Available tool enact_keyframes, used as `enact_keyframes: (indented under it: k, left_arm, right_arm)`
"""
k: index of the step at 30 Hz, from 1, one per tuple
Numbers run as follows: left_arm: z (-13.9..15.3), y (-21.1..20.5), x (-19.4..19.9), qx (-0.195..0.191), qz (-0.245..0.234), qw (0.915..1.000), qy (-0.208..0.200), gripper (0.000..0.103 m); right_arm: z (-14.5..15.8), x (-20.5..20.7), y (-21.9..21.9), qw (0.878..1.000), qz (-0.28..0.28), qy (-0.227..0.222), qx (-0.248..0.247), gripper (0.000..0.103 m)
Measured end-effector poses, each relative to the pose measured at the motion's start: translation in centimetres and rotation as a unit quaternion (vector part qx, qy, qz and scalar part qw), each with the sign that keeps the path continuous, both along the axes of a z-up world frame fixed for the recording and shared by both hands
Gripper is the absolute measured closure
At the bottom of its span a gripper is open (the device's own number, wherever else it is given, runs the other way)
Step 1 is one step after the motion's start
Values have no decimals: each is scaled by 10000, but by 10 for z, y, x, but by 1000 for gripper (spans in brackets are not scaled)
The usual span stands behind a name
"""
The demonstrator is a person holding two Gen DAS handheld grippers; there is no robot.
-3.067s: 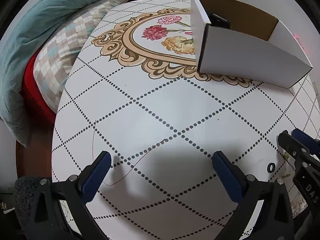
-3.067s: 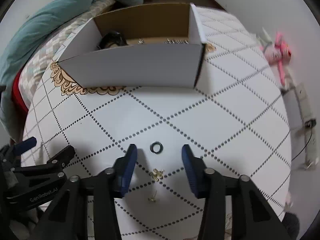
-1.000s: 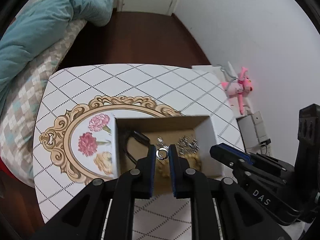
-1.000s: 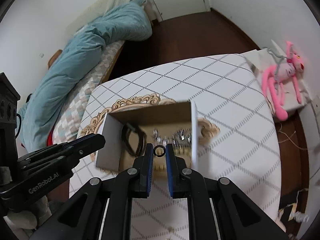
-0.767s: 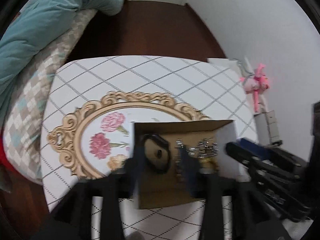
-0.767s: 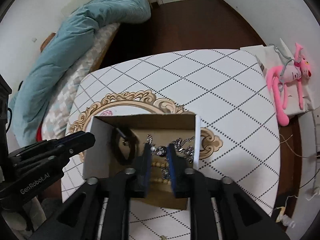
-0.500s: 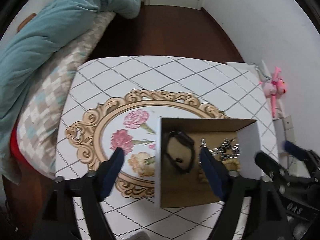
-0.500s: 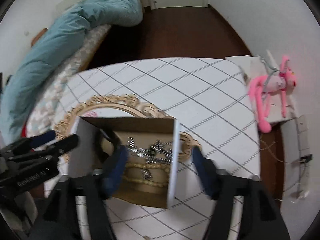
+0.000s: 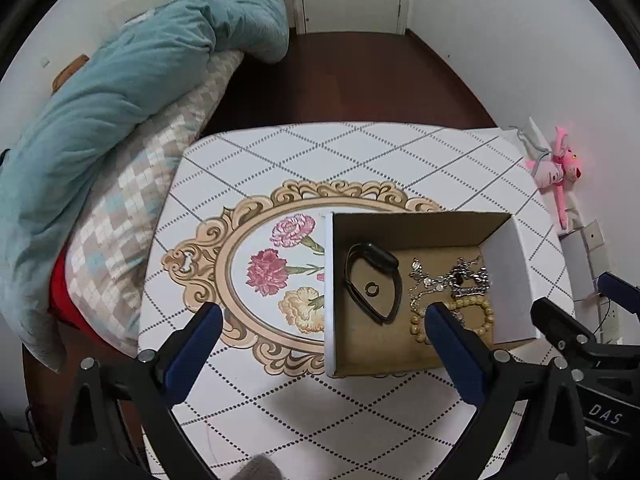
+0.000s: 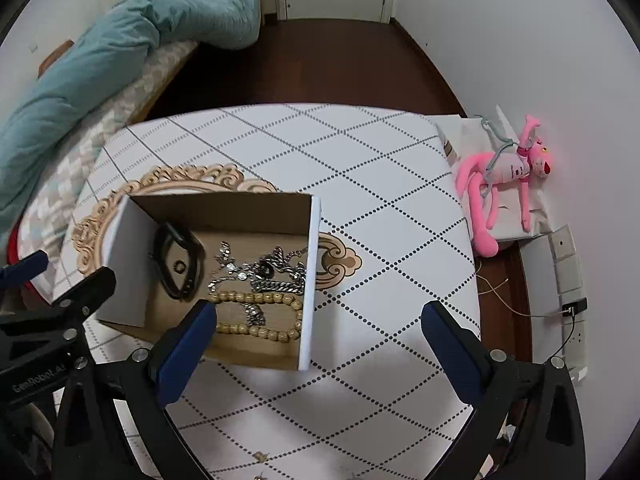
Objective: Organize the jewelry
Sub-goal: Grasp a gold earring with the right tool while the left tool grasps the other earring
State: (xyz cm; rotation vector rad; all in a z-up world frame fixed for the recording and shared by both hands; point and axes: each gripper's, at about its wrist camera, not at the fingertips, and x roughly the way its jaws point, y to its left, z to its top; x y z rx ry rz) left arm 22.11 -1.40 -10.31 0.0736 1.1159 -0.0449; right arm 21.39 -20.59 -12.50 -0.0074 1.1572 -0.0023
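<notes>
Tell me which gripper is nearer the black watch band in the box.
Left. The left gripper hangs open straddling the black watch band; the right gripper hangs open over the box wall farthest from it.

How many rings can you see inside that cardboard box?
2. One small ring lies inside the loop of the black band; a dark ring sits among the silver chains. More may hide in that tangle.
</notes>
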Motion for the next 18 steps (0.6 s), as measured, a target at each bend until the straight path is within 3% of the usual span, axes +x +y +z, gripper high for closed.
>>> enact_keyframes:
  k: [4,9,13,18]
  left_arm:
    - [18,0,-13,90,8,9997,-236,0]
    - [16,5,-39,103,15,9998,-172,0]
    - [-10,10,-71,296,0,9996,45,0]
    - [-68,15,-113,476,-67,9963,708,0]
  right_arm:
    - [24,-19,-1,9996,-30,-261,81,0]
    - [31,-54,0,9992,-63,-342,216,0]
    - [0,-93,0,9996,-74,-23,288,0]
    - [-46,-130,-3,9981,-156,446,403,0]
